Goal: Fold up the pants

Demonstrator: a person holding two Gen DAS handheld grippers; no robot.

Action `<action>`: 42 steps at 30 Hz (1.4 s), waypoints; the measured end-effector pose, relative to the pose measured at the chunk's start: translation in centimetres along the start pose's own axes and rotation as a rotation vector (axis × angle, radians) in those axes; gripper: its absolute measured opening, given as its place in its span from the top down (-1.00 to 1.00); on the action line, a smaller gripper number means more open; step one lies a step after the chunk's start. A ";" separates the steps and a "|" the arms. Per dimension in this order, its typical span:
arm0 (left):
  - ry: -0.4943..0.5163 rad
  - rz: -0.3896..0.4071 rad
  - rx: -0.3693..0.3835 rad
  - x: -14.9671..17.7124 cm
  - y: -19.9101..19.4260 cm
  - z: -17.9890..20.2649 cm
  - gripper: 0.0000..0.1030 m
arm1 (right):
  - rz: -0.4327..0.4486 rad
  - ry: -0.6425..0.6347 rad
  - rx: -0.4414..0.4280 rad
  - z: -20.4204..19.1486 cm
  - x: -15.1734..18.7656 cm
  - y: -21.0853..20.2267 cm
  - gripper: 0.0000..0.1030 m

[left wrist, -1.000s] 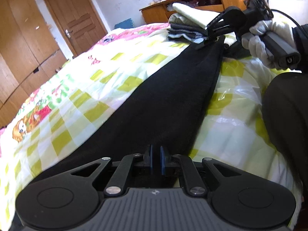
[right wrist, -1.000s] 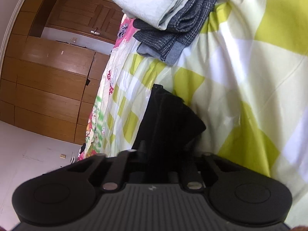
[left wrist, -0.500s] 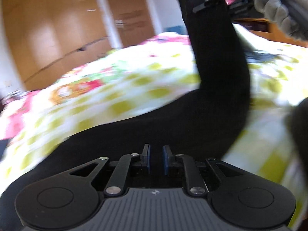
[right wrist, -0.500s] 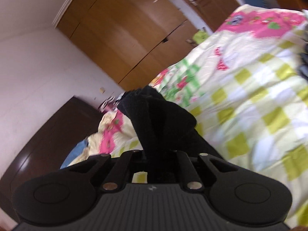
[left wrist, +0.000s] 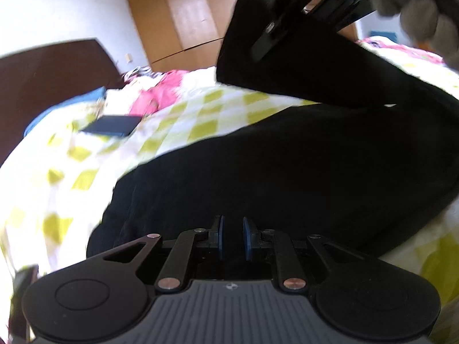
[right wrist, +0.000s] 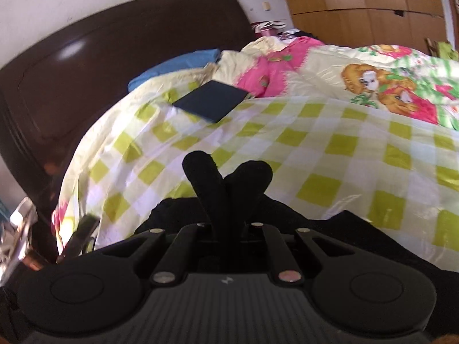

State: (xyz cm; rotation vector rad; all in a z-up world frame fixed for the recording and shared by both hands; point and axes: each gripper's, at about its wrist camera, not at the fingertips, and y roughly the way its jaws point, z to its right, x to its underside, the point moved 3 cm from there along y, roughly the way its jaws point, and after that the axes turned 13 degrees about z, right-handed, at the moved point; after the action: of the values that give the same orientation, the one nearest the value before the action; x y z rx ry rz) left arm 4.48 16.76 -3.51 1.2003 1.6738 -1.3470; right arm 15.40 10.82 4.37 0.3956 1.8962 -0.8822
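Observation:
The black pants [left wrist: 287, 166] lie on the green-checked bed cover [left wrist: 183, 120], bent back over themselves. My left gripper [left wrist: 231, 238] sits low over the near part of the pants, its blue pads a small gap apart with dark cloth behind them. My right gripper [right wrist: 228, 223] is shut on the pants' leg end [right wrist: 226, 177], whose two black folds stick up past the fingers. In the left wrist view the right gripper [left wrist: 304, 14] holds that end high above the bed, held by a gloved hand [left wrist: 421, 14].
A dark flat book or tablet [right wrist: 210, 100] lies on the cover near the pillows. A blue pillow [right wrist: 175, 67] and dark wooden headboard [right wrist: 86, 66] stand at the head of the bed. Wooden wardrobes [right wrist: 367, 5] line the far wall. A pink cartoon quilt [right wrist: 381, 83] lies to the right.
The right gripper has lifted the pants' leg end off the bed and carried it over toward the headboard end. The left gripper has swung round to face the headboard.

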 end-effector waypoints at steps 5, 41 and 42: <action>-0.086 -0.006 0.032 1.5 -0.3 -1.0 0.41 | -0.030 -0.148 -0.052 -5.5 2.0 3.3 0.85; -0.240 0.045 0.019 3.0 -7.8 -5.6 0.42 | -0.040 -0.121 -0.258 -6.9 2.2 4.6 0.30; -0.251 0.073 0.014 2.3 -8.1 -6.1 0.42 | -0.046 -0.159 -0.223 -6.4 2.0 5.1 0.30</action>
State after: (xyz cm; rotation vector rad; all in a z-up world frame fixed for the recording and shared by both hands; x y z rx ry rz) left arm -3.60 22.86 -1.28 1.0423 1.4326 -1.4028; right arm 13.49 18.76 2.23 0.1427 1.8384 -0.7008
